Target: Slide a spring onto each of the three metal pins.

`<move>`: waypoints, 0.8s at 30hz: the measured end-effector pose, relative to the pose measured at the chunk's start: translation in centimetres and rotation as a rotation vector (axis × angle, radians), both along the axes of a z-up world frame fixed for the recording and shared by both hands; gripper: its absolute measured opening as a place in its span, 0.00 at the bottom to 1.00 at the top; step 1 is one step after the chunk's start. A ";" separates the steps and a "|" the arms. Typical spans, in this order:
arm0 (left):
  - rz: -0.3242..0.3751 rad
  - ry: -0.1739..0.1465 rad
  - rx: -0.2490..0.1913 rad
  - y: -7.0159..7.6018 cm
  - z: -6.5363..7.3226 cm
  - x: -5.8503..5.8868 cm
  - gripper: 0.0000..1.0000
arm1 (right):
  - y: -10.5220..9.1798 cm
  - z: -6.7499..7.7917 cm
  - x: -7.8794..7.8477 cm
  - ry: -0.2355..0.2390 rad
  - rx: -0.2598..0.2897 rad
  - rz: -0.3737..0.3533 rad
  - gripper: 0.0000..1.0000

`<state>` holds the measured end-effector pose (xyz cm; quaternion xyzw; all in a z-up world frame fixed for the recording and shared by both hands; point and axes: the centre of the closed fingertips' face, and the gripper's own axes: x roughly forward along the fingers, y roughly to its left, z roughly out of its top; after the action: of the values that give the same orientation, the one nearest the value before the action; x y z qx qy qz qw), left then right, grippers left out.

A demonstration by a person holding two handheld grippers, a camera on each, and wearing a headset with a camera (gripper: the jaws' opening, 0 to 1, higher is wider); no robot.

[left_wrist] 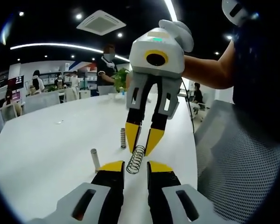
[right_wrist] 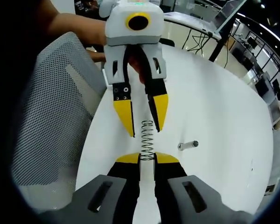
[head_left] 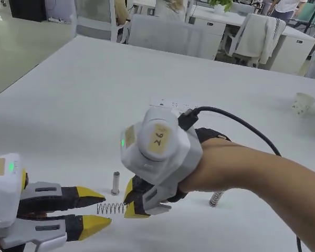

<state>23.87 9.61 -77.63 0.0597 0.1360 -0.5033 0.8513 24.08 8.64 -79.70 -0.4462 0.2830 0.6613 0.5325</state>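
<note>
The right gripper (head_left: 128, 206) pinches 1 end of a spring (head_left: 113, 208) in its nearly closed jaws. The left gripper (head_left: 106, 209) faces it from 9 o'clock, its jaws spread around the spring's free end without clamping it. On the table (head_left: 94, 105), 1 bare pin (head_left: 116, 182) stands upright at 12 o'clock of the spring. A second spring (head_left: 216, 198) stands on end at 3 o'clock of the right gripper.

An open-plan office: a wide white table (head_left: 147, 73) near, white desks (head_left: 228, 18) and a chair (head_left: 254, 37) far behind it, a mesh chair (left_wrist: 238, 154), strip lights (left_wrist: 51, 46) and a vent (left_wrist: 101, 22) on the ceiling, and people (left_wrist: 37, 82) at the far desks.
</note>
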 end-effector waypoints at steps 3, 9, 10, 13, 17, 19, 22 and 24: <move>-0.004 -0.004 -0.001 0.0 0.1 -0.1 0.07 | 0.0 0.0 -0.1 -0.004 -0.002 0.013 0.08; -0.008 -0.011 0.003 0.0 0.0 -0.1 0.04 | 0.1 0.3 -0.4 -0.014 0.004 0.032 0.08; -0.008 -0.011 0.004 0.0 0.0 -0.1 0.04 | 0.1 0.3 -0.4 -0.017 0.004 0.034 0.08; -0.011 -0.014 0.004 -0.1 0.1 -0.1 0.04 | 0.1 0.4 -0.3 -0.022 0.005 0.036 0.08; -0.013 -0.014 -0.002 -0.1 0.2 -0.1 0.03 | 0.1 0.6 -0.3 -0.026 0.011 0.036 0.08; -0.016 -0.013 -0.005 -0.2 0.3 -0.2 0.03 | 0.0 0.7 -0.3 -0.028 0.012 0.037 0.08; -0.017 -0.013 -0.009 -0.2 0.3 -0.2 0.03 | 0.0 0.8 -0.2 -0.029 0.014 0.037 0.08; -0.019 -0.010 -0.017 -0.3 0.5 -0.2 0.03 | 0.0 0.8 -0.2 -0.025 0.015 0.035 0.08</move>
<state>23.69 9.34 -77.16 0.0562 0.1269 -0.5120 0.8477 23.85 8.60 -78.89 -0.4552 0.2636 0.6670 0.5276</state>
